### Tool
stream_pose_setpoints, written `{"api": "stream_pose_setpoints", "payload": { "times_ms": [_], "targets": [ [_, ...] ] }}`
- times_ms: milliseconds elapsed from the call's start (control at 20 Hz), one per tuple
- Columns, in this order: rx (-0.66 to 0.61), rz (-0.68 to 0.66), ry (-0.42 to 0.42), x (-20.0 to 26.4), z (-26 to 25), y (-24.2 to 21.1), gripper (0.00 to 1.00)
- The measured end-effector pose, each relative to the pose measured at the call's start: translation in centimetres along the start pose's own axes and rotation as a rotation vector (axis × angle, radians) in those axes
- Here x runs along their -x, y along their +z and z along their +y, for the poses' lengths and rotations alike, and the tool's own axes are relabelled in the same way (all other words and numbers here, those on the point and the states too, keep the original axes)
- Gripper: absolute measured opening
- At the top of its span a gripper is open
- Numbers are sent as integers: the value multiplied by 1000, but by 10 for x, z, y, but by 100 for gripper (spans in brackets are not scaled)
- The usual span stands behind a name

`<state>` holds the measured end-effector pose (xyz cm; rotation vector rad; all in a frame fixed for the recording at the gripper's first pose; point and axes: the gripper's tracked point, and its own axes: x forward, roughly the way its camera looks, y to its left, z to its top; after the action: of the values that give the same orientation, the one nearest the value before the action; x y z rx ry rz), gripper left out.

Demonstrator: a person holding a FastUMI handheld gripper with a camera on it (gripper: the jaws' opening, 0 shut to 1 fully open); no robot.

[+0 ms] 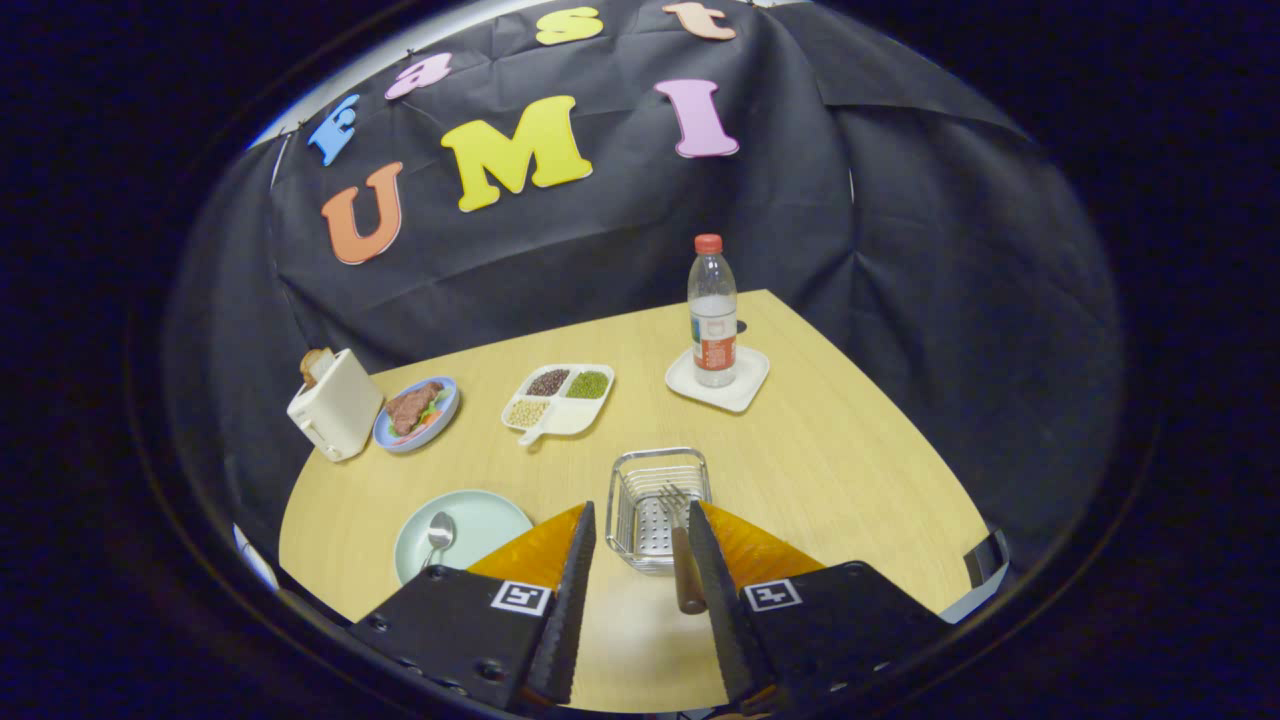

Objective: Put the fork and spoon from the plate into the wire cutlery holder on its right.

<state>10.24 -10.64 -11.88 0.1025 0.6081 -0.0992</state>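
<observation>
a: right, item one, hand-held gripper?
b: lower centre of the frame. fingers spread wide, nothing pinched between them. the right finger runs close beside the fork's handle; whether it touches the handle i cannot tell.

a: item two, fork?
b: lower centre, just right of the middle. brown handle, metal tines. tines up inside the wire cutlery holder, handle leaning out over the near rim toward the gripper. whether the handle end rests on the table i cannot tell.

a: item three, spoon?
b: lower left, lying on the pale green plate, bowl end uppermost in the frame. untouched, well left of the left finger.

a: holder's position?
b: centre, slightly below the middle, just ahead of the fingertips and right of the plate, on the wooden table.

a: other stock?
b: water bottle on a white square coaster, upper centre-right. divided white dish of beans and grains, centre. blue plate with meat and a white toaster holding bread, centre left.

a: task tally?
b: by my reading, about half. fork is in the holder, or nearly so, since it leans out. spoon is left: pick it off the plate, carry it right, drop it in.
</observation>
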Motion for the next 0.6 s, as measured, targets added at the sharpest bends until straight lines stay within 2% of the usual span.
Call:
{"api": "stream_pose_setpoints", "payload": {
  "times_ms": [150, 200, 400, 500, 600],
  "targets": [
    [19, -63, -5, 15, 13, 8, 72],
    [23, -80, -3, 20, 18, 10, 72],
    [44, -121, -1, 32, 42, 11, 78],
    [59, -125, 1, 33, 56, 6, 85],
    [77, -124, 5, 31, 73, -1, 87]
  ]
}}
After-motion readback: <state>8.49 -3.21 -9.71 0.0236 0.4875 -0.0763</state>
